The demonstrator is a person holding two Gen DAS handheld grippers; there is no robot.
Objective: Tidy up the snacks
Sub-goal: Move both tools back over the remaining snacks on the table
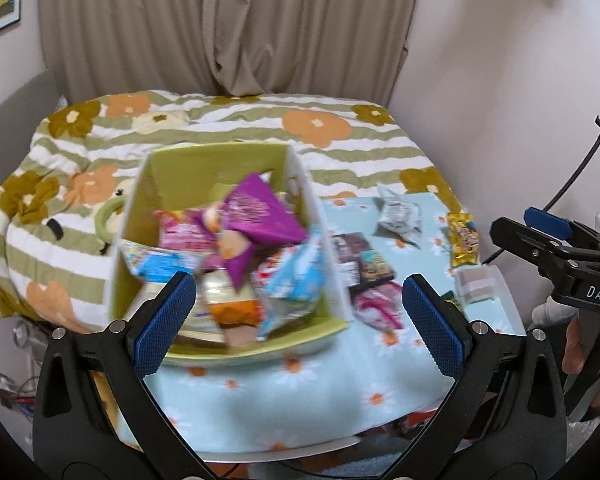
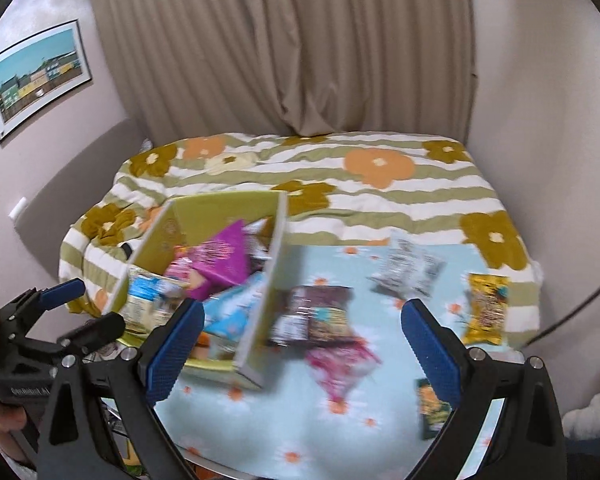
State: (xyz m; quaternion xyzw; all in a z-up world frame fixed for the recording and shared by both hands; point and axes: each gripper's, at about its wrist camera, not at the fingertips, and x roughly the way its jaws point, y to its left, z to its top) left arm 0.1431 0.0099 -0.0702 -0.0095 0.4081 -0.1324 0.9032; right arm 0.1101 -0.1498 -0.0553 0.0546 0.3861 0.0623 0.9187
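- beige curtain (image 2: 292, 48) hanging across the back wall, above a bed (image 2: 380, 196) covered in green-and-white stripes with orange and brown flowers.
- pale blue daisy-print cloth over the table (image 2: 284, 412), its far edge against the bed.
- green cardboard box (image 1: 188, 172) standing on the left part of the table, crammed with snack packets; purple packet (image 1: 256, 216) on top of the heap, light blue packet (image 1: 296, 280) leaning against the right wall of the box.
- left hand-held gripper (image 1: 300, 324) spread wide and empty, blue pads apart, hovering at the near edge of the box.
- right hand-held gripper (image 2: 302, 354) likewise spread and empty, above the loose packets on the cloth.
- dark brown packets (image 2: 316, 316) lying just right of the box, pink packet (image 2: 340, 364) just in front of them.
- silver-white packet (image 2: 408, 268) farther back; yellow packet (image 2: 486, 308) near the right edge.
- small green packet (image 2: 430, 404) at the near right, partly hidden behind the right pad.
- both views blurred; print on packets unreadable.
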